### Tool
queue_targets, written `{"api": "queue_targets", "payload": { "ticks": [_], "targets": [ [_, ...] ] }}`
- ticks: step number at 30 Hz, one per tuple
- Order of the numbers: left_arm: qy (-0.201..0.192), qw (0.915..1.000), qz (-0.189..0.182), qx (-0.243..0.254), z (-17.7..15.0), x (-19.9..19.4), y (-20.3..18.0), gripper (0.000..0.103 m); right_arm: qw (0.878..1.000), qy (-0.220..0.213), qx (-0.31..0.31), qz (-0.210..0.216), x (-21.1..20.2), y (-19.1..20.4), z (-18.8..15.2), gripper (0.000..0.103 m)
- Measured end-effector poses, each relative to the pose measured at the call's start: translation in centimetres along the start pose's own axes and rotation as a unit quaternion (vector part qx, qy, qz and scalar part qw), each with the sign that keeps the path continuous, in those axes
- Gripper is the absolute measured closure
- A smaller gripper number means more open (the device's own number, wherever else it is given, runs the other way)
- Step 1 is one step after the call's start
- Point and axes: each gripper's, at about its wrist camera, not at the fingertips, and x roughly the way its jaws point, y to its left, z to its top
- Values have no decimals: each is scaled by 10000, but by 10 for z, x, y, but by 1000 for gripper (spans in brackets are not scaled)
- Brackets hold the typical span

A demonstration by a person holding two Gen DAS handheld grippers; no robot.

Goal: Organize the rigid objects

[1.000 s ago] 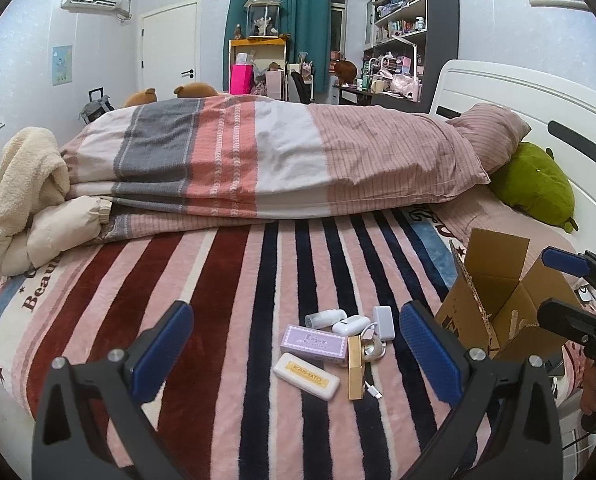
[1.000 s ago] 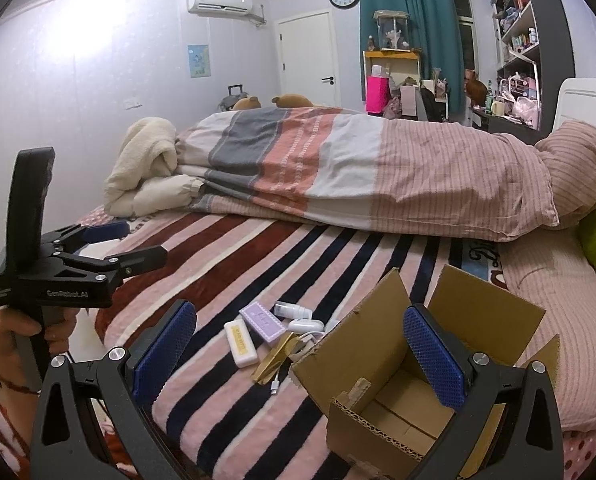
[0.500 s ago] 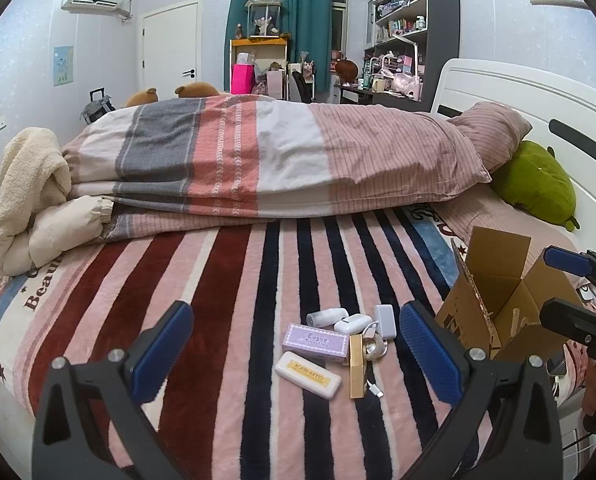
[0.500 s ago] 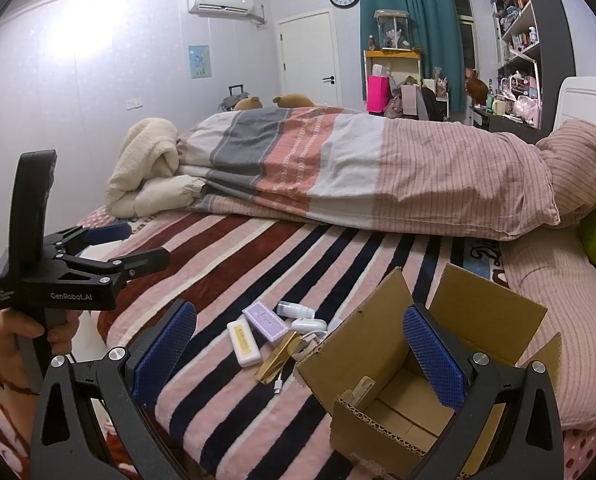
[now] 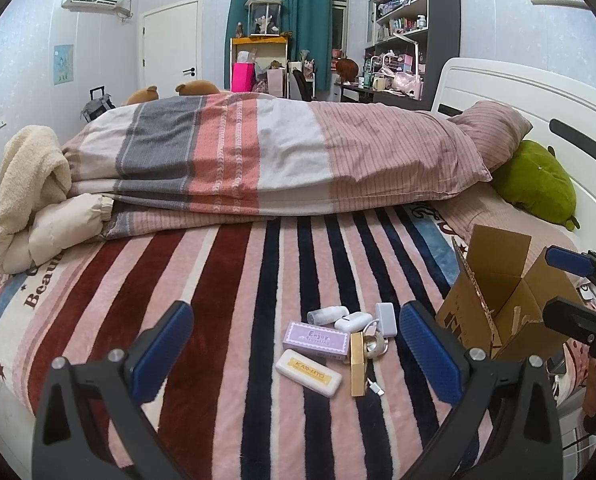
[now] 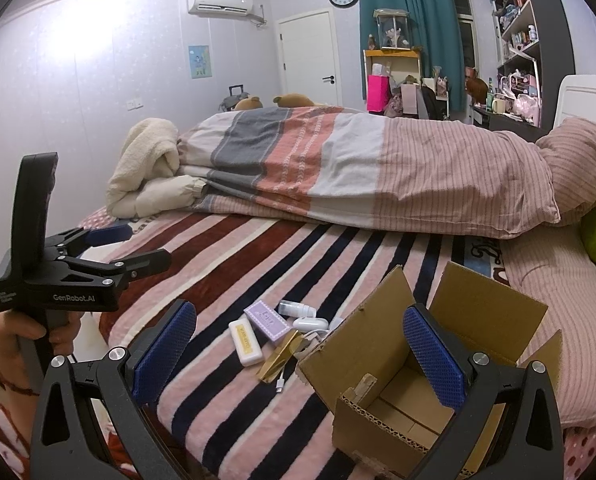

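A small cluster lies on the striped blanket: a purple box point(image 5: 315, 339) point(image 6: 266, 319), a cream case point(image 5: 308, 373) point(image 6: 246, 342), a gold bar point(image 5: 357, 363) point(image 6: 280, 356), a white bottle point(image 5: 327, 315) point(image 6: 296, 309), a white earbud case point(image 5: 352, 322) point(image 6: 309, 323) and a white charger point(image 5: 386, 318) with a cable. An open cardboard box point(image 5: 497, 296) point(image 6: 417, 364) stands to their right. My left gripper point(image 5: 294, 352) is open, hovering before the cluster. My right gripper point(image 6: 299, 358) is open, over the box's left flap. Neither holds anything.
A folded striped duvet point(image 5: 258, 160) and cream blanket point(image 5: 30, 184) fill the far half of the bed. A green plush point(image 5: 537, 184) lies by the white headboard. The other gripper point(image 6: 70, 276), in a hand, shows at the left of the right wrist view.
Both views have shifted only slightly; the cluster and box sit a little farther up in the frame. Nothing was taken hold of or let go.
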Motion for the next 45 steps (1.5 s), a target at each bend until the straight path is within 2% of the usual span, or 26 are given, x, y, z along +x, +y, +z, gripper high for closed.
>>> {"api": "queue_targets", "payload": {
  "ticks": [6,7,11,12,14,17,19,22,25,27,30,33,37,38,39,40,42,45],
  "targets": [
    [-3,10000,-47,-86,-8,4,13,0,9992,-119,-351,-177,4,28,2,0],
    [-3,9999,-47,-100,-8,5,14,0,9990,-124,-410,-159,5,32,2,3],
    [42,9997,-89,-235,-14,18,35,0,9968,-22,-784,118,25,64,0,35],
    [58,9996,-107,-268,-17,23,41,0,9961,31,-849,225,32,71,-1,39],
    [145,9994,-131,-286,-26,34,54,0,9935,261,-943,578,55,84,-8,56],
    [365,9987,-104,-326,-39,53,70,1,9892,837,-918,777,99,99,-26,71],
    [477,9981,-183,-359,-48,62,77,1,9876,1183,-702,750,125,95,-44,73],
    [620,9971,-224,-383,-60,74,85,1,9852,1621,-306,475,159,83,-68,77],
    [651,9968,-302,-356,-67,80,86,1,9803,1970,-24,-130,189,66,-91,81],
    [646,9967,-358,-348,-69,81,85,1,9783,2024,84,-422,198,60,-98,83],
    [642,9966,-376,-351,-70,81,85,1,9767,2050,242,-583,201,55,-100,83],
    [665,9961,-445,-364,-69,84,83,1,9757,2113,180,-552,204,57,-97,80],
    [716,9959,-461,-312,-70,85,78,1,9738,2205,164,-527,210,59,-96,81],
    [725,9958,-483,-295,-70,85,77,1,9735,2230,101,-498,208,60,-95,86],
    [727,9956,-521,-286,-69,85,76,1,9740,2224,61,-432,205,60,-96,95],
    [728,9954,-560,-288,-69,85,76,1,9732,2289,26,-240,198,60,-96,99],
    [731,9949,-620,-312,-69,85,75,1,9656,2597,23,107,193,60,-100,99],
    [714,9949,-636,-312,-70,83,73,1,9615,2736,237,119,193,51,-106,99]
  ]
}}
